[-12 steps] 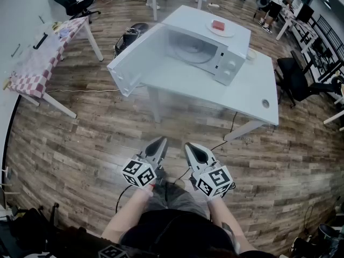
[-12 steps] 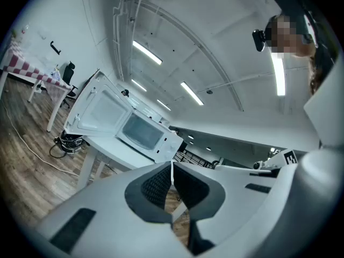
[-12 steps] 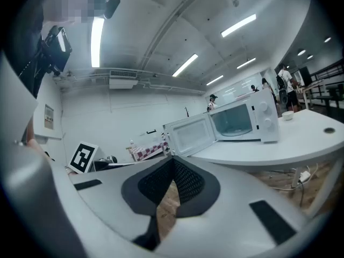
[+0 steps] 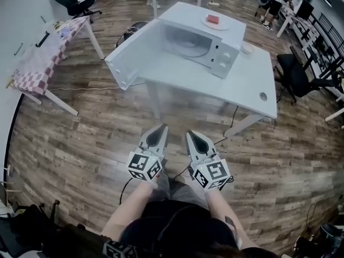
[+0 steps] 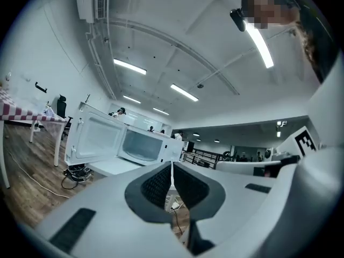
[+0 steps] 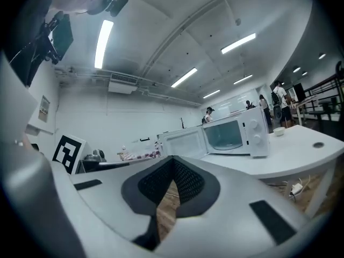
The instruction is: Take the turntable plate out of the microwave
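Observation:
A white microwave (image 4: 215, 52) stands on a white table (image 4: 236, 90), its door (image 4: 131, 55) swung wide open to the left. The round glass turntable plate (image 4: 185, 46) lies on the cavity floor. Both grippers hover over the wooden floor, well short of the table and side by side. My left gripper (image 4: 159, 130) is shut with nothing in it, and so is my right gripper (image 4: 192, 137). The left gripper view shows the microwave (image 5: 142, 145) far beyond the closed left gripper (image 5: 172, 168). In the right gripper view the microwave (image 6: 231, 136) stands beyond the closed right gripper (image 6: 172, 163).
On top of the microwave sits a plate with a red item (image 4: 213, 20). A small bowl (image 4: 247, 48) rests on the table to the microwave's right. A checkered-cloth table (image 4: 43, 58) stands at the left, an office chair (image 4: 301, 79) at the right. Cables trail on the floor under the table.
Both grippers have edged slightly forward toward the table, and the head view has shifted a little. The jaws stay closed and the microwave door stays open.

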The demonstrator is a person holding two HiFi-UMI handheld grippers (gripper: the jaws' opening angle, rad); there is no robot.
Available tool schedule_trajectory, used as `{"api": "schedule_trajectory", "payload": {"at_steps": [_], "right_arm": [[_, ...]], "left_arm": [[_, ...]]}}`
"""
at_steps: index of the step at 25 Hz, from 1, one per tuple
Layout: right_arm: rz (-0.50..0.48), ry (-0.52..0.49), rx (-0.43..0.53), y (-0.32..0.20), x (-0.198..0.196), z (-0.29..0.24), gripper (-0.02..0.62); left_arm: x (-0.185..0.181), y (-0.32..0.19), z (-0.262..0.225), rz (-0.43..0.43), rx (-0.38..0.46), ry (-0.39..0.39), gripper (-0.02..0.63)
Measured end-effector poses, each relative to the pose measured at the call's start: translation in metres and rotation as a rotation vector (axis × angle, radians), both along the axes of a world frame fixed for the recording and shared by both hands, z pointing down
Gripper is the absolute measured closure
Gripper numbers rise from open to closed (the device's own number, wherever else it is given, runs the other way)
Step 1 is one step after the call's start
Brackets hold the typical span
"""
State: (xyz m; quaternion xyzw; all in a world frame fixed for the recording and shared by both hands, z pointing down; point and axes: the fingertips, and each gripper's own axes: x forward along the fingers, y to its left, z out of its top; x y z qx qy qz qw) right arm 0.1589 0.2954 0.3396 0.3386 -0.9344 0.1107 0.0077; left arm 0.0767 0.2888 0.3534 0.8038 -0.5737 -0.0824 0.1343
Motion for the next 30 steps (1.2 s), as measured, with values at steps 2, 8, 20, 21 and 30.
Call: {"api": "schedule_trajectory", "payload": {"at_steps": [2,8,20,21,30], "right_arm": [[-0.004,0.002,0.002,0.002,0.004,0.0,0.577],[0.017,0.016,0.001,-0.007,0.015,0.002,0.577],[0.097,0.009,-0.092,-0.103,-0.011,0.039,0.575],[0.107,0.009,-0.104,-0.114,-0.017,0.042,0.575],[0.18,0.023,-0.153,-0.212,-0.066,0.058,0.575]], "left_arm": [[-0.002,0.001,-0.002,-0.013,0.0,0.005,0.583],[-0.028,-0.011,0.005,-0.058,-0.008,0.053,0.583],[-0.076,-0.121,0.019,0.046,-0.013,0.099,0.583],[-0.08,-0.131,0.025,0.052,-0.029,0.103,0.583],[-0.105,-0.227,0.039,0.179,-0.076,0.126,0.583]]}}
